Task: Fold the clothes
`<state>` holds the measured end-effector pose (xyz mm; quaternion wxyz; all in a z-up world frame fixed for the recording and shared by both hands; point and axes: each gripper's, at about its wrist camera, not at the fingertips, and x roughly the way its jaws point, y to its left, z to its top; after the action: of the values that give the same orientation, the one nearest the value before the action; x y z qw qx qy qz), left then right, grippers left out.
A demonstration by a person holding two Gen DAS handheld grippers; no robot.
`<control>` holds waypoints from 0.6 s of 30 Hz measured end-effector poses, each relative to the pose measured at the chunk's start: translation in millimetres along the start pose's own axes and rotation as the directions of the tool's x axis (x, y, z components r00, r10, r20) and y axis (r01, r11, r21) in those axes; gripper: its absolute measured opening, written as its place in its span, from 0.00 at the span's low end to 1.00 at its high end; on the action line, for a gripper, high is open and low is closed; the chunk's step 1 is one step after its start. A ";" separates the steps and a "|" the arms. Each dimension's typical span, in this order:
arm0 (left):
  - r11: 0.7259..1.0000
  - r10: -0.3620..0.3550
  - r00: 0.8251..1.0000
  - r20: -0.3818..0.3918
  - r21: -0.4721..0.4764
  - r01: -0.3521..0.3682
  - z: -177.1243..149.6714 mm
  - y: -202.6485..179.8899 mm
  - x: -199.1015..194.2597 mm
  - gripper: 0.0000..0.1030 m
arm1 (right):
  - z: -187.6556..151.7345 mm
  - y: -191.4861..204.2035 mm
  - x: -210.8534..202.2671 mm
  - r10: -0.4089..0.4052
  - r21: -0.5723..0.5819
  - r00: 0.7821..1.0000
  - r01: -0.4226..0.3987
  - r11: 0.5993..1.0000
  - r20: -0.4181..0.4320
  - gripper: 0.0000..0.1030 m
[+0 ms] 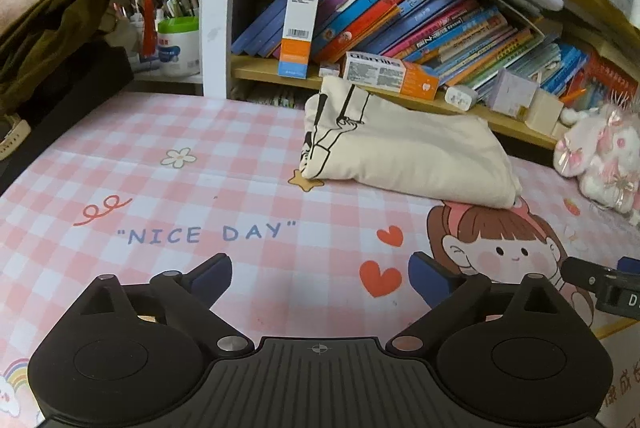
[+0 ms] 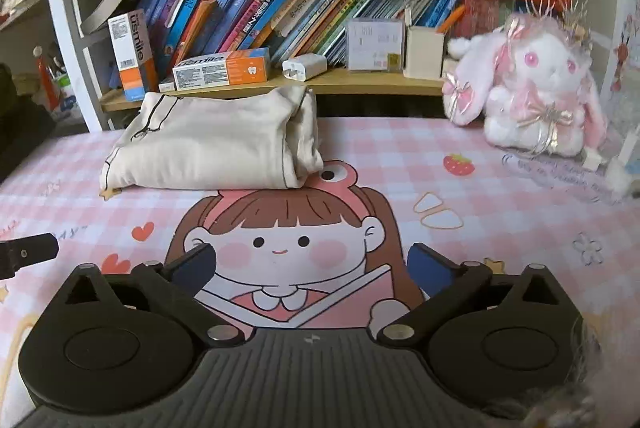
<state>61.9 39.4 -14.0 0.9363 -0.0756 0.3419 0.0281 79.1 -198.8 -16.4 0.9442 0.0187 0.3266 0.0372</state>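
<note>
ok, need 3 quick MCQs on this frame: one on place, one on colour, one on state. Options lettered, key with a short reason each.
1. Where does the folded garment lie?
A. On the checked mat, just before the bookshelf
B. On the bookshelf
C. Between the right gripper's fingers

2. What colour is the garment mainly?
A. Olive green
B. Cream with black line drawing
C. Pink checked

3. How do the two grippers stand?
A. Both shut on the garment
B. Left open, right shut
C. Both open, nothing between the fingers

Key:
1 A, it rests on the mat below the shelf edge.
2 B, the cloth is pale with black outlines.
3 C, the left gripper and right gripper show wide gaps with only mat behind.
</note>
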 end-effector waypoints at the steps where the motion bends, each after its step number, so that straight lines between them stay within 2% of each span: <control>1: 1.000 0.001 1.000 -0.001 -0.001 -0.001 -1.3 -0.8 -1.2 0.95 | -1.6 0.6 -1.9 -0.003 -0.007 1.000 0.003 1.000 0.001 1.00; 18: 0.998 0.033 0.999 -0.026 0.063 -0.032 -15.2 -21.1 -15.1 1.00 | -18.0 12.6 -19.4 0.036 -0.023 0.999 -0.037 0.999 -0.019 1.00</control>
<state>42.8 16.2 -13.1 0.9330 -0.0410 0.3562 0.0317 52.0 -187.6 -17.9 0.9405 0.0133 0.3345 0.0583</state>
